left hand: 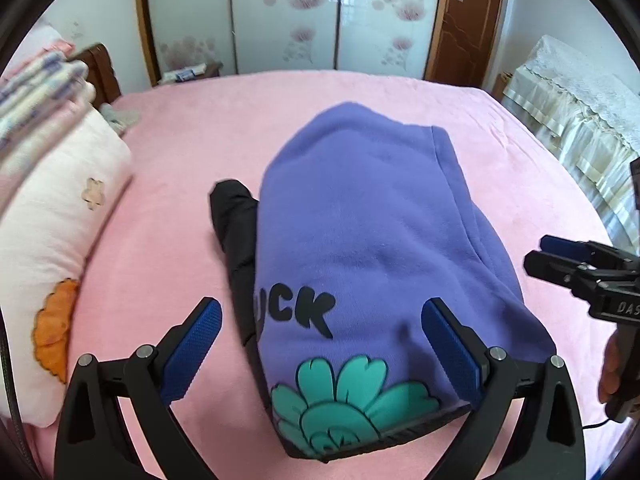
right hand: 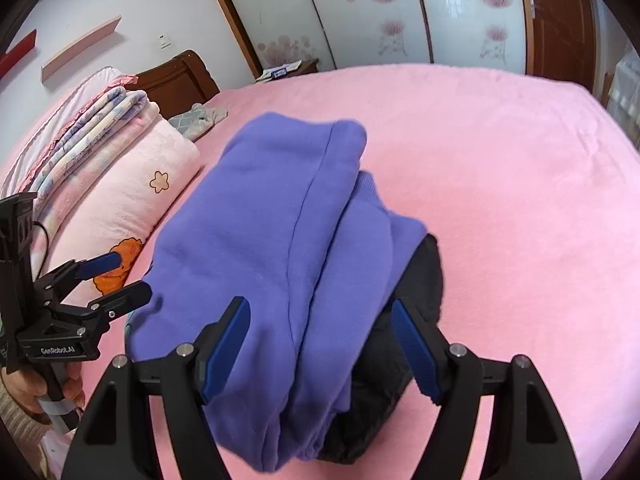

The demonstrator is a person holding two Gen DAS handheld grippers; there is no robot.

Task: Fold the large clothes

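While both claws are held apart and empty, the purple sweatshirt [left hand: 360, 220] is seen folded between the left claw [left hand: 320, 356] tips. Being soft and limp, it is judged best gripped at thick folded edges nearest the right claw [right hand: 320, 352].

Bed [left hand: 400, 96]: pink sheet bare across the far half and down the right side of the purple sweatshirt [left hand: 360, 220]; open passage there. Left side narrower: a strip of bare sheet runs between the sweatshirt and the pillow [left hand: 60, 220], with a black garment [left hand: 236, 232] jutting out into it from under the purple one. Folded blankets [right hand: 92, 128] are stacked far left on the pillow. A small grey cloth [right hand: 200, 118] lies far left near the headboard [right hand: 176, 80].
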